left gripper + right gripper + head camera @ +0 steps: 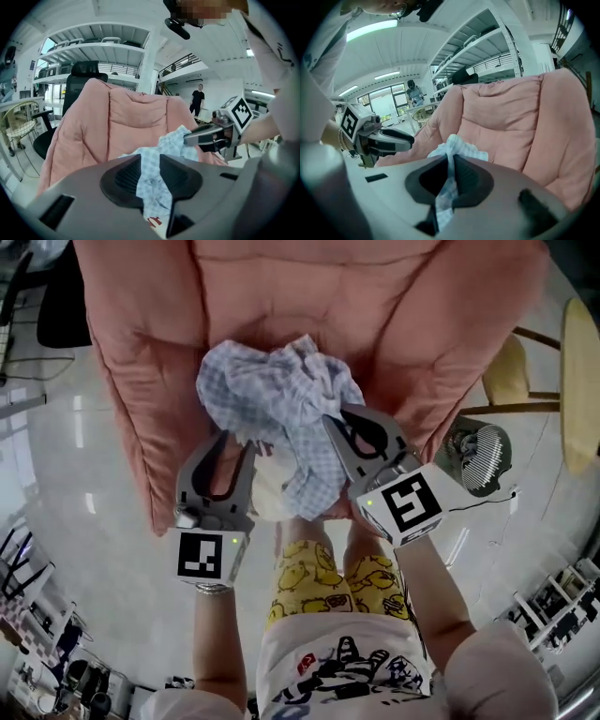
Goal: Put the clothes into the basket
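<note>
Left claw (236,448) and right claw (339,418) pinch a blue-checked cloth garment (272,390) over a pink padded armchair (309,296); shallow grips may slip.

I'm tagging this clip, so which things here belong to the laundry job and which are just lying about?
Job: checked cloth, left gripper, right gripper, both clamped on it.
Lying about: pink padded chair, small fan, wooden chair, black office chair.
</note>
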### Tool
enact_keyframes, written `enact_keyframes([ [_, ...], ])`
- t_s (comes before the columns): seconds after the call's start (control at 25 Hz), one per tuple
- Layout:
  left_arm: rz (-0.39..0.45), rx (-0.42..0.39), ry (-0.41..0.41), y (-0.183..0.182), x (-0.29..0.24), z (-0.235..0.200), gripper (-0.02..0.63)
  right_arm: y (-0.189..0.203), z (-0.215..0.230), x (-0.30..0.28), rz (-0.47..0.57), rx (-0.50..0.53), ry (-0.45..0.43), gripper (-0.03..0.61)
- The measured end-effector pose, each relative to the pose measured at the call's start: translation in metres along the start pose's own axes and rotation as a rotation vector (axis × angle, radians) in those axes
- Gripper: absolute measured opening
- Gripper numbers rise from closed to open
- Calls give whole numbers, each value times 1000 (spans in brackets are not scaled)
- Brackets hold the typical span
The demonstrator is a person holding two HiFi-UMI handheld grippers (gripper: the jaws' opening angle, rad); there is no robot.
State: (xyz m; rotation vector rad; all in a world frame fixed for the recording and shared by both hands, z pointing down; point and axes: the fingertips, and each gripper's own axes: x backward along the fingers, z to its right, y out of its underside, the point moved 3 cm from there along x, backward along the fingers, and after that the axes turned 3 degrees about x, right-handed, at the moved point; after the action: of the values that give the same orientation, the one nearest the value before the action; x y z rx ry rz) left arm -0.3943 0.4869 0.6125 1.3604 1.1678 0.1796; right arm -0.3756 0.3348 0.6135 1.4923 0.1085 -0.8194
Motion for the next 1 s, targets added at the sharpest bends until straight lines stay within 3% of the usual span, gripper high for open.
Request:
enact_keyframes([
  [0.08, 39, -21, -1, -16, 9, 6, 89, -16, -6, 18, 34, 3, 7, 40],
  [0.24, 69, -56, -1, -48, 22, 20, 59, -25, -11, 53, 22, 8, 18, 40],
  [0.4, 92, -93, 5, -83, 39, 27, 25, -58, -17, 76, 67, -7, 35, 40],
  [0.68, 132, -160, 45, -125, 65, 57, 15, -106, -17, 127, 183, 12, 76, 40],
  [1.0, 172, -190, 102, -162, 86, 133, 15, -150, 3, 224, 312, 6, 171, 40],
])
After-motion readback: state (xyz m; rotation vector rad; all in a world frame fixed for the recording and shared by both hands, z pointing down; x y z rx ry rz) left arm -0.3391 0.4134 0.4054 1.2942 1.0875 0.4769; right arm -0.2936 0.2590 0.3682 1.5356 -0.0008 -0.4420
